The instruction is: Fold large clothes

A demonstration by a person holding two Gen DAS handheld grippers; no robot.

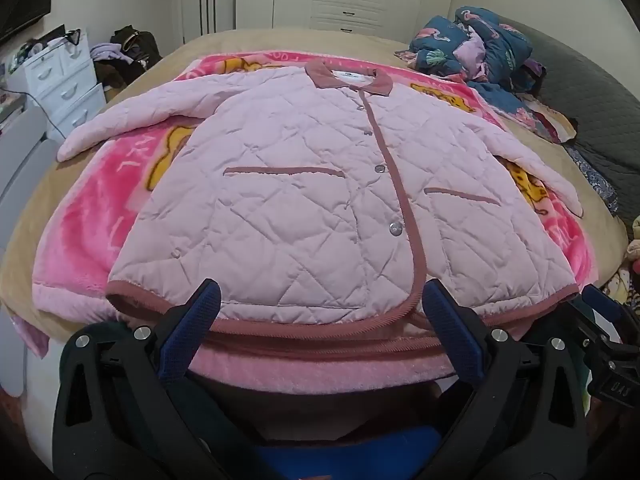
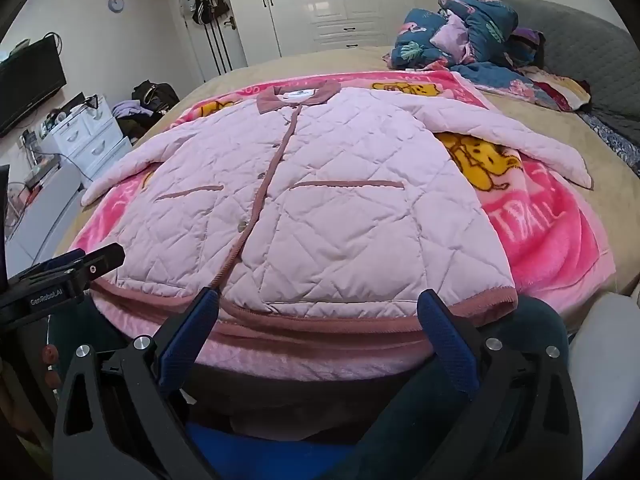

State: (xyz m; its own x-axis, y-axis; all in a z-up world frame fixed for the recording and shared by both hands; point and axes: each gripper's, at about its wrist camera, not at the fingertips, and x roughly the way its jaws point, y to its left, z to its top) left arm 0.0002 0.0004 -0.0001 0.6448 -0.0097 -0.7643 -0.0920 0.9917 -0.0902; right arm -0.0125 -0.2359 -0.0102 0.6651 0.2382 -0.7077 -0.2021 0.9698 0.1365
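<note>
Tan bedspread across the whole bed, a broad soft surface for the work. Over it, pink cartoon blanket, spread as a pad beneath the garment and hanging over the near edge. Centred on that blanket, quilted pink jacket lying flat, front up, buttoned along the darker placket, collar at the far end, hem nearest the cameras. Both sleeves splayed outward over the blanket: left sleeve reaching toward the drawers, right sleeve angling toward the heaped bedding by the grey headboard. Laid out so, probably to make each fold line easy to reach; no fold yet made. Just short of the hem, left gripper with blue pads spread wide, nothing between them, tilted down at the cloth. Alongside, right gripper likewise gaping and empty, aimed at the hem's other half. Poised, seemingly, for a first grab.
</note>
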